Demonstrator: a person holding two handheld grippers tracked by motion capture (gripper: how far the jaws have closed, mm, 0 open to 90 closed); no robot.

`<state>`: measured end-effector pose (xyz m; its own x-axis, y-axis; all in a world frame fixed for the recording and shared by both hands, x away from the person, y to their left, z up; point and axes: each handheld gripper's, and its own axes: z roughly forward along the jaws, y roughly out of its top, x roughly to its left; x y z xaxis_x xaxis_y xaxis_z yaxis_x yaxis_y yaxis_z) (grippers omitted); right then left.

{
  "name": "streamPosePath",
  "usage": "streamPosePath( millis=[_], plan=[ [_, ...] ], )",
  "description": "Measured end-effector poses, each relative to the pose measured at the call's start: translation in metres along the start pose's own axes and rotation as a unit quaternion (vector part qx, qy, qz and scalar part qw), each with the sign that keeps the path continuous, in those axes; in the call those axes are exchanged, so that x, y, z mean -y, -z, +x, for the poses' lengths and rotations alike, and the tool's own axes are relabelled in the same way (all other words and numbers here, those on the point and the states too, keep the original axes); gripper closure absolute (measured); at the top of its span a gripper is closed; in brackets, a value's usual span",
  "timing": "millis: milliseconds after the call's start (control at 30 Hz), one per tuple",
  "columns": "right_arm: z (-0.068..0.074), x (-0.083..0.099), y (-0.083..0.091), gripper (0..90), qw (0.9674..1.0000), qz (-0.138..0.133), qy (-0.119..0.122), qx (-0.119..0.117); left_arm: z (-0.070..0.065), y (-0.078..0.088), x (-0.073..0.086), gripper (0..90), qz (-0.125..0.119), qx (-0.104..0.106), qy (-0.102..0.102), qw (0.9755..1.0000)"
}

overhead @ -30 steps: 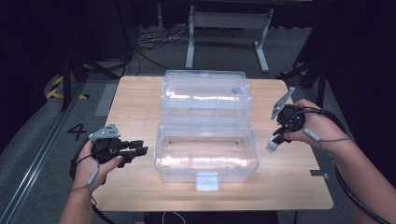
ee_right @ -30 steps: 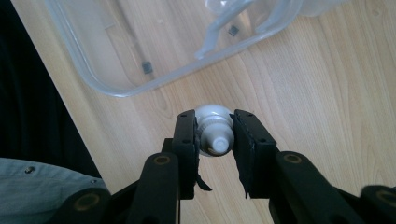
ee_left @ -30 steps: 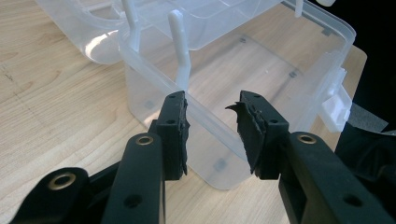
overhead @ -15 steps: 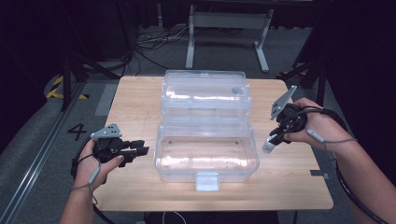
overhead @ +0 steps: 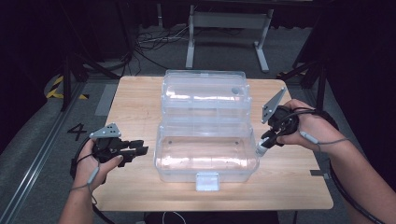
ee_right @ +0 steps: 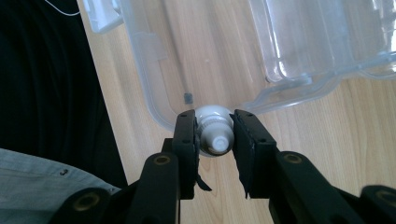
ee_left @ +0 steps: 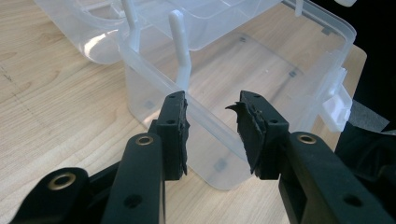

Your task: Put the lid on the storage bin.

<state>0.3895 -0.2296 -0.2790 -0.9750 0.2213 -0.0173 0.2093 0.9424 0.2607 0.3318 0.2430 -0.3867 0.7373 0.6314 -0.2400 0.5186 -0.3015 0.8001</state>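
A clear plastic box (overhead: 205, 156) lies open on the wooden table (overhead: 289, 186), its lid (overhead: 205, 93) laid back behind it. My right gripper (overhead: 262, 145) hovers at the box's right end, jaws pointing down, shut on a small white bottle (ee_right: 214, 133) seen end-on between the pads. The bottle hangs just outside the box's rim (ee_right: 154, 93). My left gripper (overhead: 140, 150) rests at the box's left end, jaws level and open with nothing between them (ee_left: 210, 126). The box wall (ee_left: 196, 140) stands right in front of those jaws.
A white latch (overhead: 207, 181) sticks out from the box's front. A piece of grey tape (overhead: 316, 173) lies near the table's right edge. Dark floor with cables and a metal stand (overhead: 229, 21) lies beyond the table's far edge.
My right gripper with the bottle has shifted a little toward the box and slightly up. The left gripper has stayed still.
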Motion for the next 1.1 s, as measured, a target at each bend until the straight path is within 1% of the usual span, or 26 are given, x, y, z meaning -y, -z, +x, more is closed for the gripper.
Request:
streamPosePath(
  millis=[167, 267, 300, 467, 600, 667, 700, 733, 767, 833, 900, 933, 1000, 1033, 1100],
  plan=[
    [0.002, -0.003, -0.003, 71.8, 0.9999, 0.001, 0.011, -0.004, 0.001, 0.001, 0.000, 62.9, 0.000, -0.001, -0.001, 1.0000],
    [0.005, -0.006, -0.005, 71.8, 0.9999, 0.004, 0.015, -0.005, 0.001, 0.001, 0.000, 62.9, 0.000, -0.002, -0.002, 1.0000],
    [0.006, -0.007, -0.006, 71.8, 0.9998, 0.004, 0.020, -0.007, 0.001, 0.001, 0.000, 62.9, 0.000, -0.002, -0.001, 1.0000],
    [0.010, -0.013, -0.012, 71.7, 0.9994, 0.009, 0.031, -0.013, 0.001, 0.001, 0.000, 62.9, 0.000, -0.003, -0.001, 1.0000],
    [0.013, -0.016, -0.018, 71.8, 0.9991, 0.014, 0.034, -0.018, 0.001, 0.002, 0.001, 62.9, -0.001, -0.003, 0.000, 1.0000],
    [0.013, -0.017, -0.021, 71.8, 0.9990, 0.014, 0.040, -0.018, 0.002, 0.002, 0.001, 62.9, -0.002, -0.002, 0.001, 1.0000],
    [0.013, -0.018, -0.024, 71.8, 0.9988, 0.018, 0.042, -0.019, 0.002, 0.002, 0.001, 62.9, -0.002, -0.003, 0.001, 1.0000],
    [0.013, -0.018, -0.026, 71.8, 0.9985, 0.017, 0.048, -0.019, 0.002, 0.002, 0.001, 62.9, -0.002, -0.003, 0.000, 1.0000],
    [0.014, -0.019, -0.028, 71.8, 0.9986, 0.020, 0.046, -0.019, 0.002, 0.002, 0.001, 62.9, -0.002, -0.003, 0.000, 1.0000],
    [0.013, -0.019, -0.032, 71.8, 0.9982, 0.022, 0.052, -0.019, 0.002, 0.002, 0.001, 63.0, -0.002, -0.003, 0.001, 1.0000],
    [0.014, -0.018, -0.036, 71.8, 0.9983, 0.027, 0.047, -0.023, 0.003, 0.002, 0.002, 63.0, -0.001, -0.004, 0.002, 1.0000],
    [0.013, -0.018, -0.039, 71.8, 0.9979, 0.029, 0.052, -0.024, 0.003, 0.002, 0.002, 63.0, 0.000, -0.003, 0.003, 1.0000],
    [0.013, -0.018, -0.042, 71.8, 0.9978, 0.029, 0.054, -0.025, 0.003, 0.002, 0.002, 63.0, 0.001, -0.003, 0.002, 1.0000],
    [0.014, -0.018, -0.044, 71.8, 0.9978, 0.034, 0.051, -0.025, 0.003, 0.002, 0.002, 63.0, 0.001, -0.003, 0.002, 1.0000],
    [0.015, -0.018, -0.048, 71.7, 0.9971, 0.041, 0.058, -0.025, 0.003, 0.002, 0.002, 63.0, 0.001, -0.002, 0.003, 1.0000]
  ],
)
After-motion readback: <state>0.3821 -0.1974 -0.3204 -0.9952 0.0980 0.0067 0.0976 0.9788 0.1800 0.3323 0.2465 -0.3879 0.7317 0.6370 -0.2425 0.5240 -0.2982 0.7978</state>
